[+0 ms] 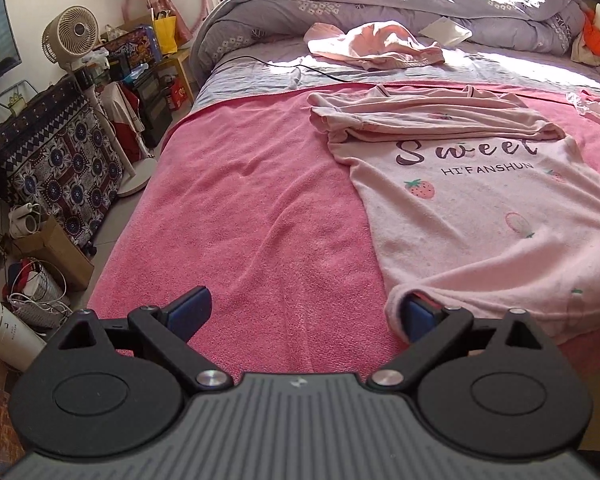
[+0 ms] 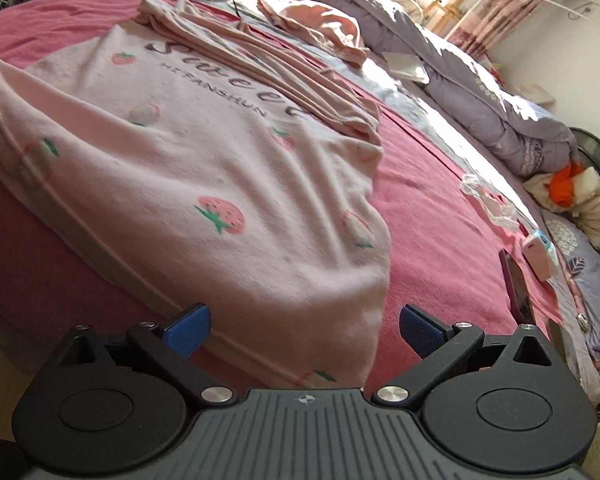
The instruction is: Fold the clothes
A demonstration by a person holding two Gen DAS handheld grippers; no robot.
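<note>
The pink strawberry shirt [image 1: 480,208] is spread on the bed's pink blanket [image 1: 240,220], sleeves already turned in; both claws, left [image 1: 304,314] and right [image 2: 304,330], are released at its hem corners, which apparently must next be pinched and carried toward the collar.

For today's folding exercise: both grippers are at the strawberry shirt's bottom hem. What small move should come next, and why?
Probably close both grippers on the hem. The left gripper and right gripper are open, and the pink shirt lies flat with its sleeves already folded in, so it seems ready to be lifted towards the collar.
</note>
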